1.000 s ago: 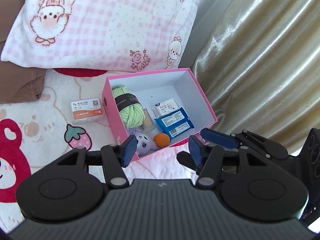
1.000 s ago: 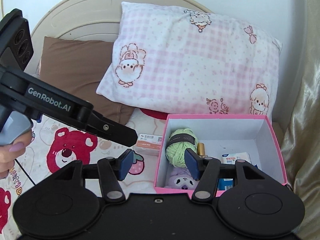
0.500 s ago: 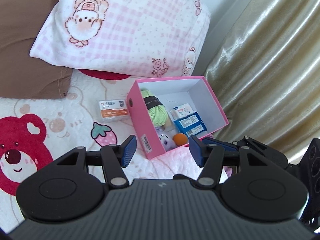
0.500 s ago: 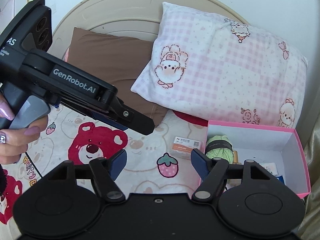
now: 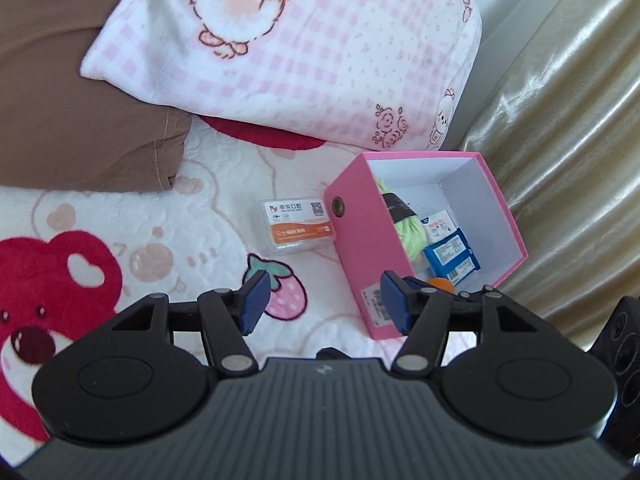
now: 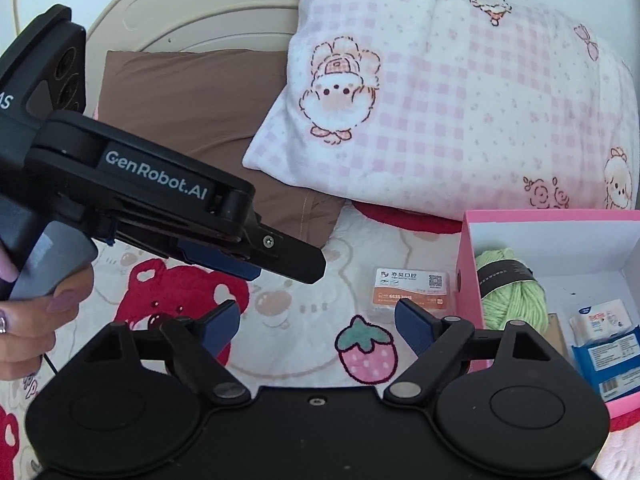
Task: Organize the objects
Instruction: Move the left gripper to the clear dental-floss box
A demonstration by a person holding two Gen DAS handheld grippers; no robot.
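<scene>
From the left wrist view, my left gripper (image 5: 324, 300) is released, its jaws have just been opening a little, and nothing is between them. Below it I see the pink box (image 5: 362, 240) standing on the bear-print blanket (image 5: 120, 220), close to the golden curtain (image 5: 568, 140). Inside the box are already the green yarn (image 5: 410, 236), a white packet (image 5: 440, 226), two blue packets (image 5: 452, 258) and something orange (image 5: 440, 283) at the near wall. One thing is not yet inside: the small card box (image 5: 296, 222) with an orange label, lying on the blanket just beside the box's left wall.

From the right wrist view, my right gripper (image 6: 316, 326) is also released; its jaws have just been opening wide, and they are empty. The card box (image 6: 412, 292) lies ahead of them, slightly to the right, next to the pink box (image 6: 468, 264). The left gripper (image 6: 256, 260) hangs on the left, above the blanket (image 6: 280, 300).

I judge that most of the sorting is done. What remains is to take the card box and put it into the pink box.
</scene>
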